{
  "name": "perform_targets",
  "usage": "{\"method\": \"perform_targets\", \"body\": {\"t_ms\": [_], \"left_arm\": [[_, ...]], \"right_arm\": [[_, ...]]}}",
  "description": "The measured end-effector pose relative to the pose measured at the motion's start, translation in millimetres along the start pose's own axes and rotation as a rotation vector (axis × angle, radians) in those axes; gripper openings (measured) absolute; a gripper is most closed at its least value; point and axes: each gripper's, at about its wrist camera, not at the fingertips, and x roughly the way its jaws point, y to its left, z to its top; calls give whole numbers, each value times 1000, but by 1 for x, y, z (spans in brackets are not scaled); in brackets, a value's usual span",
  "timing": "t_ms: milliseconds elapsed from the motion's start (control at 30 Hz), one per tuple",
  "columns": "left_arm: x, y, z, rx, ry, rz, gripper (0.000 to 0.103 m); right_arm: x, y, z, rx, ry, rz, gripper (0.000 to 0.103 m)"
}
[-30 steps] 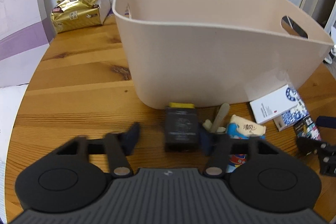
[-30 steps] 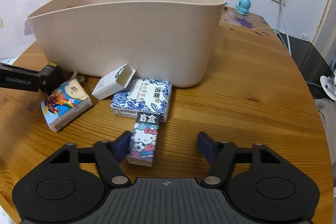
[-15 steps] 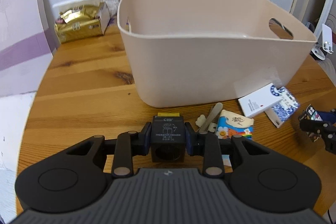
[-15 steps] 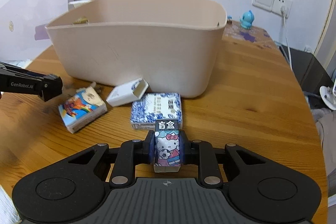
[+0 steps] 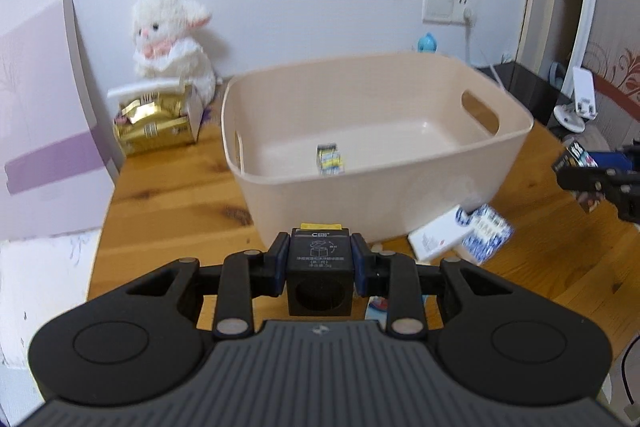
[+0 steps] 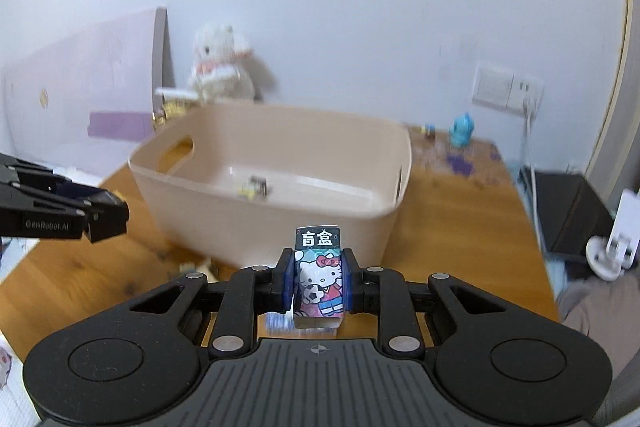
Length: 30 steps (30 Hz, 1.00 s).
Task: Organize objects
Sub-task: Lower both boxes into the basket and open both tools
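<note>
You see a smooth, slightly glossy beige plastic bin (image 5: pixel 400 195) on a varnished wooden table (image 5: pixel 172 203). Your matt black plastic grippers pinch a matt black box (image 5: pixel 320 267) and a glossy printed cardboard box (image 6: pixel 319 279). The plush rabbit (image 5: pixel 172 43) looks fluffy.

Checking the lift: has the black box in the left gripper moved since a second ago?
Yes. The black box has risen off the table in the left gripper, now level with the beige bin wall.

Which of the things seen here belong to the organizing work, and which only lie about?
Belong to the job:
- left gripper, shut on black box
- right gripper, shut on Hello Kitty box
- beige tub
- white box
- blue patterned pack

Just lying about:
- plush lamb
- gold packet
- blue figurine
</note>
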Motion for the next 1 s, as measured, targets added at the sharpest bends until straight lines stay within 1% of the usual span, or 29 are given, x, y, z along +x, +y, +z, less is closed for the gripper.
{"method": "perform_targets", "body": {"t_ms": [133,267,400,533,700,900,1000], "left_arm": [[-11,-3,17,13,-47,0,34],[-11,-6,34,41,-72,24,34],[1,-7,50,45,-82,44,34],[25,-8,65,30,-75,57,34],[63,-8,75,-7,-29,81,34],[104,-7,78,-43,47,104,34],[122,-5,77,-51,104,131,34]], "right_arm": [[-5,-3,23,-3,-52,-6,21],[-3,-4,42,3,-91,-2,21],[9,-6,59,3,-107,-3,21],[27,-12,73,23,-102,-2,21],[57,-17,83,29,-71,-13,21],[100,-16,78,30,1,-31,21],[121,-14,71,25,48,-37,21]]}}
